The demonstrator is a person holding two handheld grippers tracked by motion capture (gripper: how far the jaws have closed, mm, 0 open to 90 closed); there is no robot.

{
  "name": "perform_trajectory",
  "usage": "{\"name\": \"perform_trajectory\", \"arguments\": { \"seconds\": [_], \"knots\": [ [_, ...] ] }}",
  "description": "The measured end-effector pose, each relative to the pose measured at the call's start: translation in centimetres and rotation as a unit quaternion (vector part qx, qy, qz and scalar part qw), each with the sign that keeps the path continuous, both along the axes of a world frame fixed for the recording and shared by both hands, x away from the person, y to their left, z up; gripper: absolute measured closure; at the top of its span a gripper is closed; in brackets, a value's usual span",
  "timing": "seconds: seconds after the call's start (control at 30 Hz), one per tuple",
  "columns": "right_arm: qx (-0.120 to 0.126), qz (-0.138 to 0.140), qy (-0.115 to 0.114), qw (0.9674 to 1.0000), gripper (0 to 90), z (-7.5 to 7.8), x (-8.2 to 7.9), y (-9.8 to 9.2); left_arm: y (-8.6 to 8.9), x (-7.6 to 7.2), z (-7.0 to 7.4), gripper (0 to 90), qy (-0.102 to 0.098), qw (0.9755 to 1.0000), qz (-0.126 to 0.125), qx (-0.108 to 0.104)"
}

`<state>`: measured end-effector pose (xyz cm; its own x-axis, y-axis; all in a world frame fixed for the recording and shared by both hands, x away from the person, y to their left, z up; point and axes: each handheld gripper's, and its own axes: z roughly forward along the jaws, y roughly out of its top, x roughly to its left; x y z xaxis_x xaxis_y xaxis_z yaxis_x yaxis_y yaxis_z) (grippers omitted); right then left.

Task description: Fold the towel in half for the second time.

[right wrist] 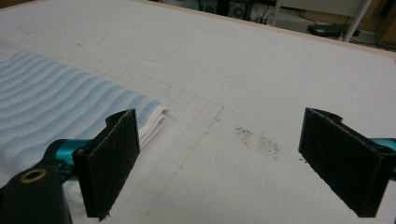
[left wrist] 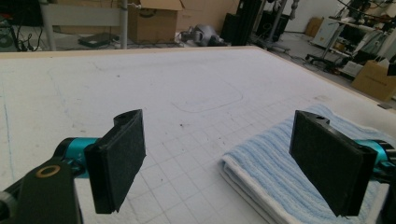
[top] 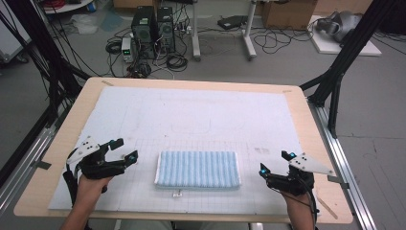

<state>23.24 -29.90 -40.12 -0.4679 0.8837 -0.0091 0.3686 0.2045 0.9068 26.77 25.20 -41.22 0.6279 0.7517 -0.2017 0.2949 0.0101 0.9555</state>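
A folded blue-and-white striped towel [top: 197,169] lies flat on the white gridded mat [top: 191,115] that covers the desk [top: 306,120], in the lower middle of the high view. The left gripper [top: 123,150] sits at the lower left of that frame, held in a hand [top: 91,187], with its jaws released and empty, just to the left of the towel and apart from it. The right gripper [top: 276,162] sits at the lower right, its jaws also spread wide with nothing between them, near the towel's right edge but not touching. In the left gripper view the towel [left wrist: 285,172] lies at the lower right, partly behind the right-hand jaw. In the right gripper view the towel [right wrist: 60,102] fills the left side, behind the left-hand jaw, and a small patch of dark specks [right wrist: 257,140] marks the mat between the jaws.
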Motion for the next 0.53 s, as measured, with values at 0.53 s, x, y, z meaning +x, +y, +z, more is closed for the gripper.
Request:
{"name": "perform_trajectory", "arguments": {
  "seconds": [0.53],
  "knots": [
    [0.001, 0.0, 0.0, 1.0, 11.7, -0.01, -0.01, -0.02, 0.01, 0.06, -0.15, 19.2, 0.004, 1.0, 0.0, -0.002]
  ]
}}
